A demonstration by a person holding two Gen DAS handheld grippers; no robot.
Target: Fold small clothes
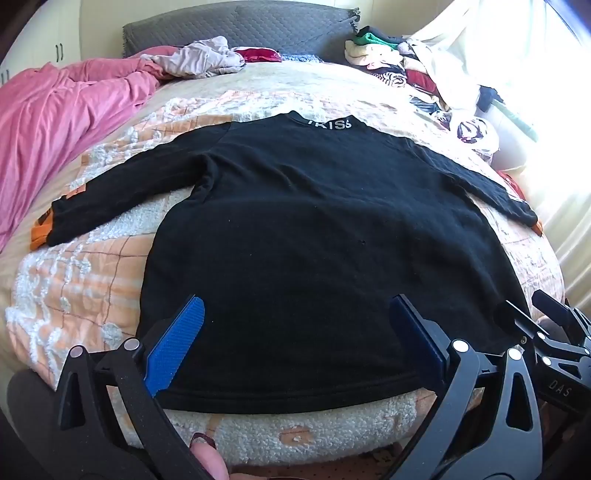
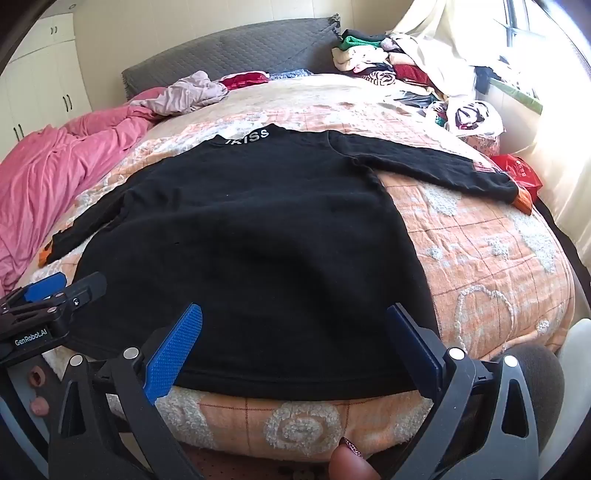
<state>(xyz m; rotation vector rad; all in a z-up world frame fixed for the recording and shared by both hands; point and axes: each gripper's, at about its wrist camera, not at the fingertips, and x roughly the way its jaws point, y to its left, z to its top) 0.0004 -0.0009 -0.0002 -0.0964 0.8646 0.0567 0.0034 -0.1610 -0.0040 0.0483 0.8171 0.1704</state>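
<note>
A black long-sleeved top (image 1: 314, 229) (image 2: 251, 236) lies flat on the bed, back up, white letters at its collar, both sleeves spread out with orange cuffs. My left gripper (image 1: 295, 314) hovers open over the hem's left half, nothing between its blue pads (image 1: 177, 339). My right gripper (image 2: 295, 321) hovers open over the hem's right half, likewise with nothing held. In the left wrist view the right gripper (image 1: 550, 325) shows at the right edge; in the right wrist view the left gripper (image 2: 55, 291) shows at the left edge.
An orange and white quilt (image 1: 74, 288) (image 2: 498, 258) covers the bed. A pink blanket (image 1: 55, 122) lies bunched at the left. A pile of clothes (image 1: 399, 62) (image 2: 388, 66) sits at the far right by a bright window. A grey headboard (image 1: 240, 26) stands behind.
</note>
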